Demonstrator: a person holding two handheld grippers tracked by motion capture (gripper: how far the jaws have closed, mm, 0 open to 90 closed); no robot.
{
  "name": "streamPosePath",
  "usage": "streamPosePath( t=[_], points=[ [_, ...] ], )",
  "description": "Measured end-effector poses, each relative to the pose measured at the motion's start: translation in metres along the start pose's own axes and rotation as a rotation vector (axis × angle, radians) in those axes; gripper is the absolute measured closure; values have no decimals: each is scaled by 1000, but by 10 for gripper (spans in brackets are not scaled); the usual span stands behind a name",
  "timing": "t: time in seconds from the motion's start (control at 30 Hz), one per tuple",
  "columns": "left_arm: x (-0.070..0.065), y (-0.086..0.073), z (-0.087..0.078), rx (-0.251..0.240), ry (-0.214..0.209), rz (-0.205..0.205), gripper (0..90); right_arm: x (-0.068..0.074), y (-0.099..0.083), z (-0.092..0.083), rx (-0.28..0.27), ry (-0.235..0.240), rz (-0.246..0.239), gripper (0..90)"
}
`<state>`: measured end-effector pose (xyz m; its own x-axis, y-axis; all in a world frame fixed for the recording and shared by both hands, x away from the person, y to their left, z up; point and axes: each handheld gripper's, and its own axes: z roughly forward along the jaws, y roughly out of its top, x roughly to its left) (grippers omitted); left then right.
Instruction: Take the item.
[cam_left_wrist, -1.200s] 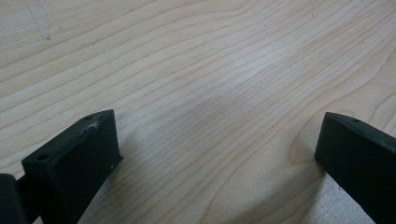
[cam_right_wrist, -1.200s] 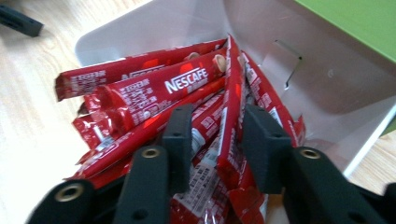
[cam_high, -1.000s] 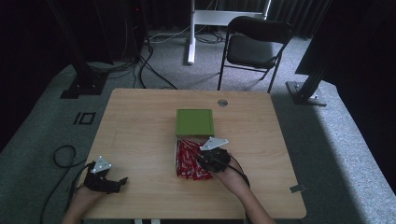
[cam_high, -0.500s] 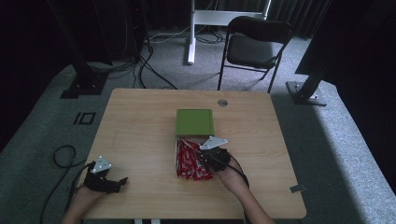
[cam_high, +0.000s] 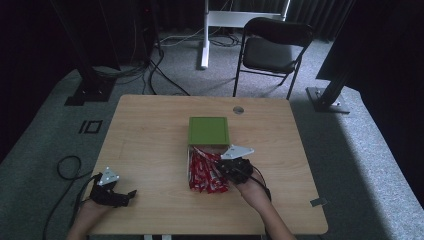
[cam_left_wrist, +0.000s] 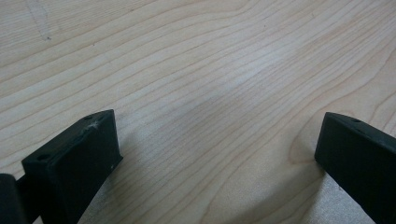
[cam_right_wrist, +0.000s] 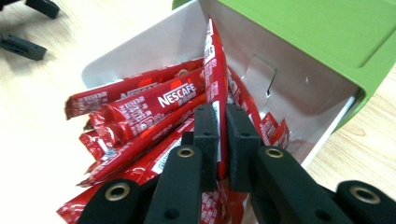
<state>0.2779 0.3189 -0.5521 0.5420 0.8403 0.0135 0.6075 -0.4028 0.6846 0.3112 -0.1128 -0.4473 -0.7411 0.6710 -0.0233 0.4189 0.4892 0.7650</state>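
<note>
At the near left corner of the light wooden table (cam_high: 150, 130), the left gripper (cam_high: 125, 196) lies low in the person's left hand (cam_high: 92, 210), in the same spot as a second ago. In the left gripper view its two black jaws stand wide apart over bare wood grain, with nothing between them.

Toward the middle of the table lies the open cardboard box with a green outside and a white inside (cam_right_wrist: 299, 70). Its green lid (cam_high: 208, 130) lies flat on the far side. From the box mouth a heap of red Nescafé stick sachets (cam_high: 202, 172) spills toward the person's side, fanned out on the wood. The heap looks much as it did a second ago.

Just right of the heap, the right gripper (cam_high: 220, 169) reaches in from the person's right hand (cam_high: 255, 192), its grey three-cornered plate (cam_high: 237, 151) on top. It has shifted only slightly since the earlier picture. In the right gripper view its jaws have just been closing and are now pinched narrow on one upright red sachet (cam_right_wrist: 215, 60), which runs between the pads and stands up toward the white back wall of the box. The left gripper's black jaw tips (cam_right_wrist: 23, 46) show far off at the top left corner of that view.
</note>
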Motion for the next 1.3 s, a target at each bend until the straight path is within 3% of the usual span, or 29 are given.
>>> streamPosePath(
  t=[0.5,0.77,1.07,1.3],
  points=[
    [0,0,0,0,0,1,7,5,-1,-25,-45,35,-16,847],
    [0,0,0,1,0,1,7,-1,1,-44,-94,52,13,847],
    [0,0,0,1,0,1,7,-18,2,-60,-197,-27,80,847],
    [0,0,0,0,0,0,7,-33,-1,-60,-214,-86,122,847]
  ],
)
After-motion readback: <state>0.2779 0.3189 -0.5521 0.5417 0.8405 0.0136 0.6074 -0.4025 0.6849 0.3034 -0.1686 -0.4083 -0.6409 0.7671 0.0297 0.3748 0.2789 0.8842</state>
